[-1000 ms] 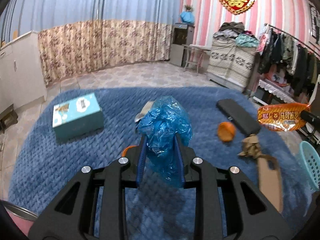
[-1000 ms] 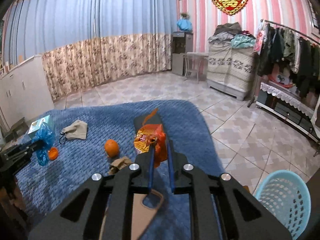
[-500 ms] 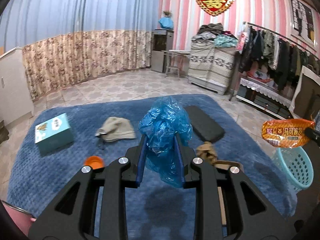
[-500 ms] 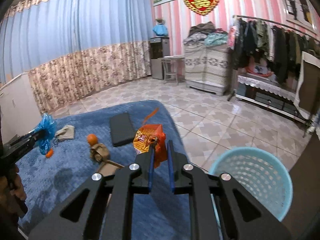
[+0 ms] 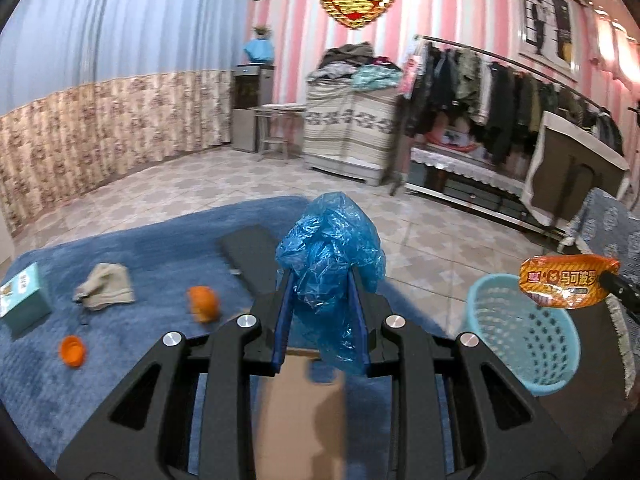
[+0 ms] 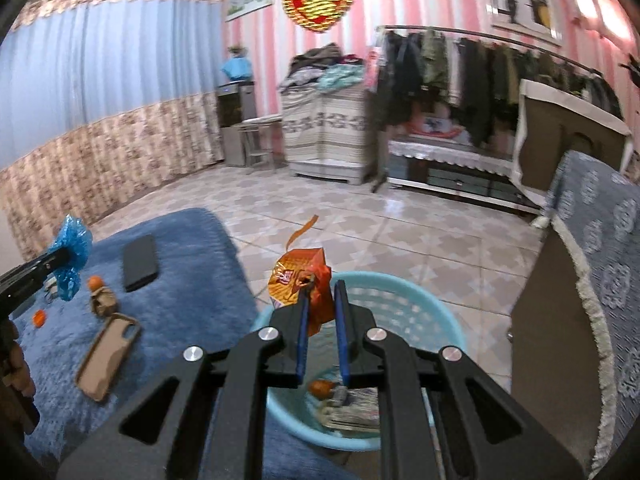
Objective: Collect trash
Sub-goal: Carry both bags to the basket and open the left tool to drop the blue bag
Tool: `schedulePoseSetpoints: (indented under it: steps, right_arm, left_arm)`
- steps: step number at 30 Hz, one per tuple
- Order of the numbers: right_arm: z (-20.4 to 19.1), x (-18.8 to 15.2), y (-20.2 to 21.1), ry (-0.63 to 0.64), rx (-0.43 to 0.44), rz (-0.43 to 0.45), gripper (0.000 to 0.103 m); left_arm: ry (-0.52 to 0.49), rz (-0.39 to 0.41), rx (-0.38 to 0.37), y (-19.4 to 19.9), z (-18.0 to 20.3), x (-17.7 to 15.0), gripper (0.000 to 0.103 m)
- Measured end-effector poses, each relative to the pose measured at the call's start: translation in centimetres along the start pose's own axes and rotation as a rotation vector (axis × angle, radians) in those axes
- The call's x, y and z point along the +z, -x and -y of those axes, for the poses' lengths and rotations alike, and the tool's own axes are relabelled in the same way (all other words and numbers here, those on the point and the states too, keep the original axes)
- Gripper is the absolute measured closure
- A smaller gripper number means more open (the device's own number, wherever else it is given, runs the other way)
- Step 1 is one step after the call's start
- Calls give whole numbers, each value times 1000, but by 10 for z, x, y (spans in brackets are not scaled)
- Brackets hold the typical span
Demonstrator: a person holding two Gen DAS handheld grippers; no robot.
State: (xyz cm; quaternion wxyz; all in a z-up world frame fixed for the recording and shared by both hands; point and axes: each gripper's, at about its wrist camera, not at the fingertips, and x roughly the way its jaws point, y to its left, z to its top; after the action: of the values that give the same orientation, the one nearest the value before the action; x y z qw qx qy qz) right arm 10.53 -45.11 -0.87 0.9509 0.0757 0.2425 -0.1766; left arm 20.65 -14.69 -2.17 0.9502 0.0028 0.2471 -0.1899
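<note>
1. Left wrist view: pink-striped walls and a tiled floor lie beyond a blue rug [image 5: 120, 360]. The left gripper [image 5: 320, 308] is clamped on a crumpled blue plastic bag [image 5: 328, 256]. On the rug lie an orange [image 5: 204, 302], an orange cap [image 5: 72, 351], a beige cloth [image 5: 105, 286] and a teal box [image 5: 24, 300]. A light-blue basket [image 5: 524, 344] stands at right, beside the rug.
2. Right wrist view: the right gripper [image 6: 320, 312] pinches an orange snack wrapper [image 6: 304, 284] above the basket [image 6: 400, 308], which already holds scraps. A phone case [image 6: 106, 354] lies on the rug [image 6: 192, 280].
</note>
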Motion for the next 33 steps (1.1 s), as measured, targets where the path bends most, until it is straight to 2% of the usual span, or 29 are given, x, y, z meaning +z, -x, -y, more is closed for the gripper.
schedulePoseSetpoints:
  steps: [6, 12, 26, 33]
  right_arm:
    - [36, -11, 0, -46, -64, -9, 91]
    - [60, -20, -2, -82, -100, -19, 91]
    - [94, -33, -13, -139, -157, -39, 91]
    - [96, -42, -21, -137, -170, -64, 91]
  left_arm:
    - [-51, -14, -84, -12, 57, -8, 78]
    - [-73, -40, -160, -24, 98, -15, 78]
    - [-224, -58, -277, -58, 192, -23, 78]
    - [-260, -120, -342, -91, 221, -29, 76]
